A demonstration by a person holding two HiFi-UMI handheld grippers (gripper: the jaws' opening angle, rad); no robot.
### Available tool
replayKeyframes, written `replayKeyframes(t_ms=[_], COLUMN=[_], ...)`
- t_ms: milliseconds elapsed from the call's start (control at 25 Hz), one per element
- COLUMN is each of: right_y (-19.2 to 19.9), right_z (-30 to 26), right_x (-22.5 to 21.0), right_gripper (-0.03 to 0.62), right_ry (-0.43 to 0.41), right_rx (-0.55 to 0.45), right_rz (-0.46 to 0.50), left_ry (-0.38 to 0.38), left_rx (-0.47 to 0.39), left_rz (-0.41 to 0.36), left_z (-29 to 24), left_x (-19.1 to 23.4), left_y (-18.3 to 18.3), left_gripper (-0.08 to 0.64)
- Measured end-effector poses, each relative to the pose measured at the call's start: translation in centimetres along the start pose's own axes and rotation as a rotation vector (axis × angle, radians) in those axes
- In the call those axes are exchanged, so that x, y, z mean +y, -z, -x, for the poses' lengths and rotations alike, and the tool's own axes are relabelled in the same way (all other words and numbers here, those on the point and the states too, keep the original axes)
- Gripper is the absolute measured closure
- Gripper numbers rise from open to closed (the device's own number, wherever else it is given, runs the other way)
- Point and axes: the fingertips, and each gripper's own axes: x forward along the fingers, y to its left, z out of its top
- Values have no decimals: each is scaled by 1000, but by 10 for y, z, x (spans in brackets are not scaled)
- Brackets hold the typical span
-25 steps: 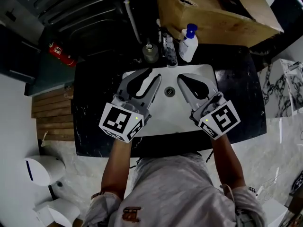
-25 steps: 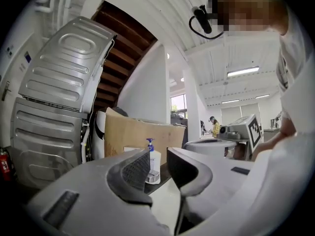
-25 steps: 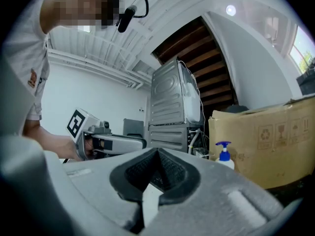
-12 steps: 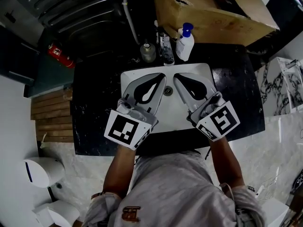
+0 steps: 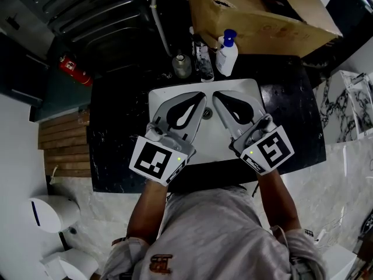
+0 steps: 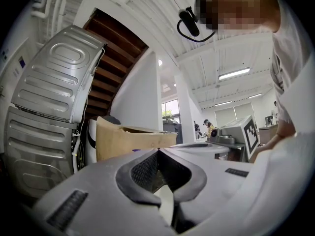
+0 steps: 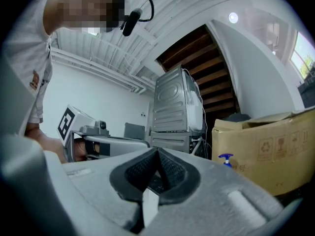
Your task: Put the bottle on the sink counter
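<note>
1. Head view: my left hand-held gripper (image 5: 200, 100) and right hand-held gripper (image 5: 218, 98) lie side by side over the white sink (image 5: 213, 142) in the middle of the frame. Their tips are near each other, on either side of the drain (image 5: 207, 112).
2. Head view: the bottle (image 5: 226, 54) stands upright at upper centre on the black counter (image 5: 116, 127). It is behind the sink, just right of the faucet (image 5: 204, 60), and in front of the box (image 5: 262, 16). Neither hand-held gripper touches it.
3. Head view: a small jar (image 5: 182, 66) sits just left of the faucet, and a red extinguisher (image 5: 74, 69) lies at the upper left.
4. Left gripper view: my left hand-held gripper (image 6: 158, 154) has its jaws pressed together with nothing between them. The box (image 6: 128, 139) shows beyond them at centre left. A metal appliance (image 6: 49, 107) fills the left side, and the right hand-held gripper (image 6: 236, 136) shows at the right.
5. Right gripper view: my right hand-held gripper (image 7: 158, 151) also has its jaws together, and it is empty. The bottle (image 7: 226, 160), seen by its blue pump, peeks up right of centre, in front of the box (image 7: 270, 146). The left hand-held gripper (image 7: 88, 136) is at the left.
</note>
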Motion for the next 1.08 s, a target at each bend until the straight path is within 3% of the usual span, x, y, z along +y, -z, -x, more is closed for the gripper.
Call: replayKeyframes(t_ms=[1080], right_y=[2], right_z=[1], right_x=[-6], right_gripper=[592], right_ry=[13], right_rx=[13], right_rz=[5], left_ry=[17], left_rx=[7], left_rz=[5], left_z=[-6], left_x=[0], left_y=[1], left_gripper=[558])
